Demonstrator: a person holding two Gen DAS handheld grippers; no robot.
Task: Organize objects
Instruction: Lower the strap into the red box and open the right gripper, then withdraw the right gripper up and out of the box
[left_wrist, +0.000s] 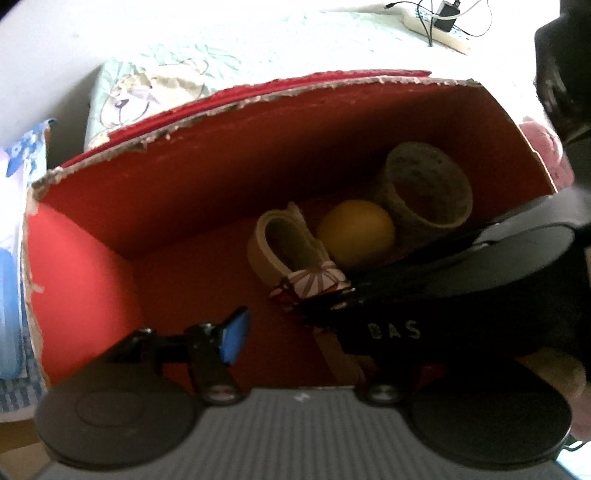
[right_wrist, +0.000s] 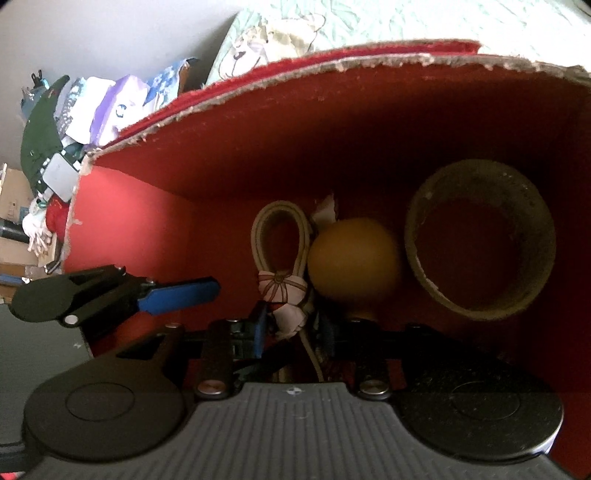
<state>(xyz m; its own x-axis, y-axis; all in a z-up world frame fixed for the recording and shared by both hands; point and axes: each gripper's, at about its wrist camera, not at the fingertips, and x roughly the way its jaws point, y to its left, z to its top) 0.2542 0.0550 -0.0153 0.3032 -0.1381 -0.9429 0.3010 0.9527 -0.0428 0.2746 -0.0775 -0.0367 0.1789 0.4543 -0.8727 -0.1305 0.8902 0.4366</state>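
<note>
Red cardboard box (right_wrist: 229, 147) with a ragged torn rim sits on a pale green patterned bed cover (left_wrist: 258, 40), and both claws reach down into it. Three things already lie on its floor in a row: a looped cream strap with a striped fabric knot (right_wrist: 280, 258), a dull yellow ball (right_wrist: 354, 254) touching it, and a wide beige cardboard ring (right_wrist: 480, 240) lying against the right wall.

The right claw (right_wrist: 291, 325) has its blue pads either side of the knot and cord. They look parted rather than pressing, so I judge the strap has just been set down and is being let go, though the dark corner makes that hard to confirm. The left claw (left_wrist: 295, 332) stands wide with nothing between its jaws; only one blue pad (left_wrist: 234, 338) shows clearly, the other being hidden behind the right tool.

By my reading the packing is well along. Whether more things wait outside the box I cannot tell; clutter (right_wrist: 74, 122) sits beyond the bed.
</note>
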